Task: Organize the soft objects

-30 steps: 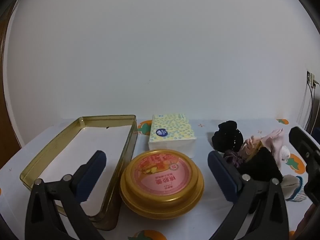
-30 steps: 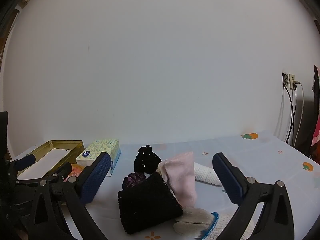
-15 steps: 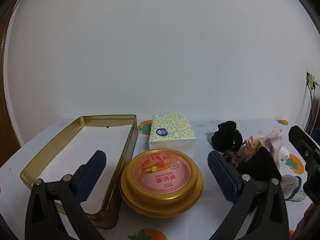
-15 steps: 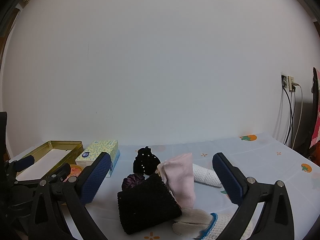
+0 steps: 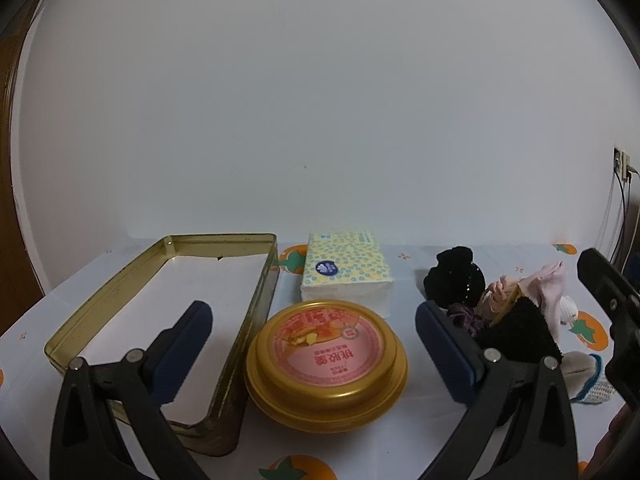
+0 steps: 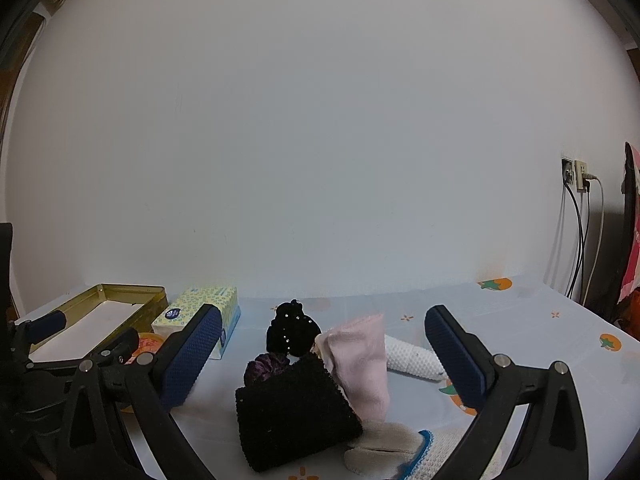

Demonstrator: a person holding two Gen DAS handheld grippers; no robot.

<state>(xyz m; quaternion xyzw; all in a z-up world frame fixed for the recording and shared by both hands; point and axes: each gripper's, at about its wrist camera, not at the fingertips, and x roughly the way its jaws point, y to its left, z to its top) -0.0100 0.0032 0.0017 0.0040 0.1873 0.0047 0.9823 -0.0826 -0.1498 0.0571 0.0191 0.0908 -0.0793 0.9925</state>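
A pile of soft things lies on the table: a black knit cloth [image 6: 294, 412], a pink cloth [image 6: 362, 354], a black sequined scrunchie [image 6: 292, 330], a purple scrunchie [image 6: 266, 364], a white knit piece [image 6: 414, 358] and a beige sock with blue trim [image 6: 384, 448]. My right gripper [image 6: 320, 354] is open and empty, its jaws either side of the pile. The pile also shows in the left wrist view [image 5: 516, 320]. My left gripper [image 5: 312, 344] is open and empty around a round gold tin [image 5: 326, 360]. An open gold rectangular tin [image 5: 160, 300] lies at the left.
A yellow dotted tissue pack [image 5: 346, 274] stands behind the round tin, near the wall. The tablecloth [image 6: 540, 320] has orange fruit prints. A wall socket with cables [image 6: 576, 176] is at the far right. My right gripper's body [image 5: 612, 312] shows at the left view's right edge.
Both grippers have drifted very slightly; the scene sits a touch lower in the left wrist view. Nothing was grasped or moved.
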